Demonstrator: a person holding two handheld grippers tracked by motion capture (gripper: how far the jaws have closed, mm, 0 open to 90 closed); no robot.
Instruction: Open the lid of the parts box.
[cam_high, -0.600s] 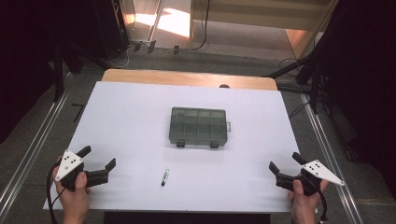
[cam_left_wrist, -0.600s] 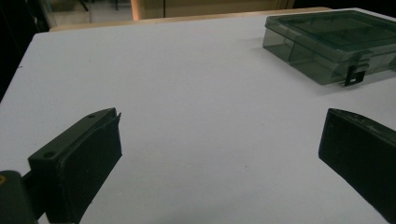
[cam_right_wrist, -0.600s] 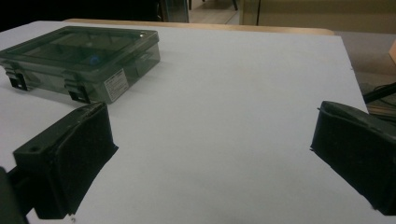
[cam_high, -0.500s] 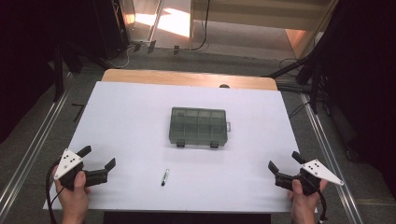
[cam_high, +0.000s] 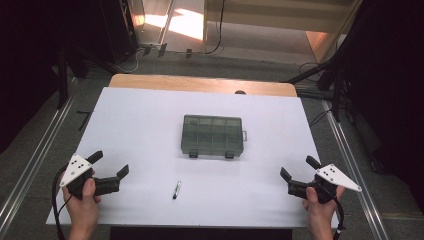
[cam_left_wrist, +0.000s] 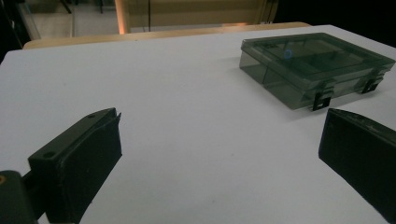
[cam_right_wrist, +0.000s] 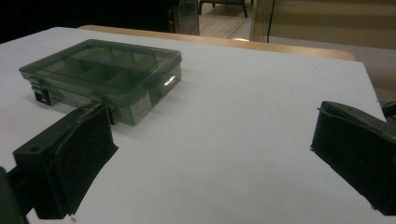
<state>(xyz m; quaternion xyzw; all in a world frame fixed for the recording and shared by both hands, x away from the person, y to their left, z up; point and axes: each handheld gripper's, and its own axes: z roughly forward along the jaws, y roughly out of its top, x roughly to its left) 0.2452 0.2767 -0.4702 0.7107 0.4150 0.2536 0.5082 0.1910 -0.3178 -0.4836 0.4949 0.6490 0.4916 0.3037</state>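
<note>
One translucent grey-green plastic compartment box (cam_high: 213, 136) lies closed and flat near the middle of the white table sheet (cam_high: 150, 120), its two dark latches facing the person. One small dark marker pen (cam_high: 176, 190) lies on the sheet nearer the person, in front of the box and slightly to its left, well apart from it. Two grippers are in view, one in each hand. The left gripper (cam_high: 111, 167) sits at the near left corner of the sheet, jaws spread wide with nothing between them; in the left gripper view the box (cam_left_wrist: 314, 70) lies ahead to the right. The right gripper (cam_high: 298, 172) sits at the near right corner, jaws likewise wide and empty; in the right gripper view the box (cam_right_wrist: 100, 74) lies ahead to the left. Bare sheet lies between each gripper and both objects. A strip of wooden tabletop (cam_high: 200, 84) shows beyond the sheet's far edge.
</note>
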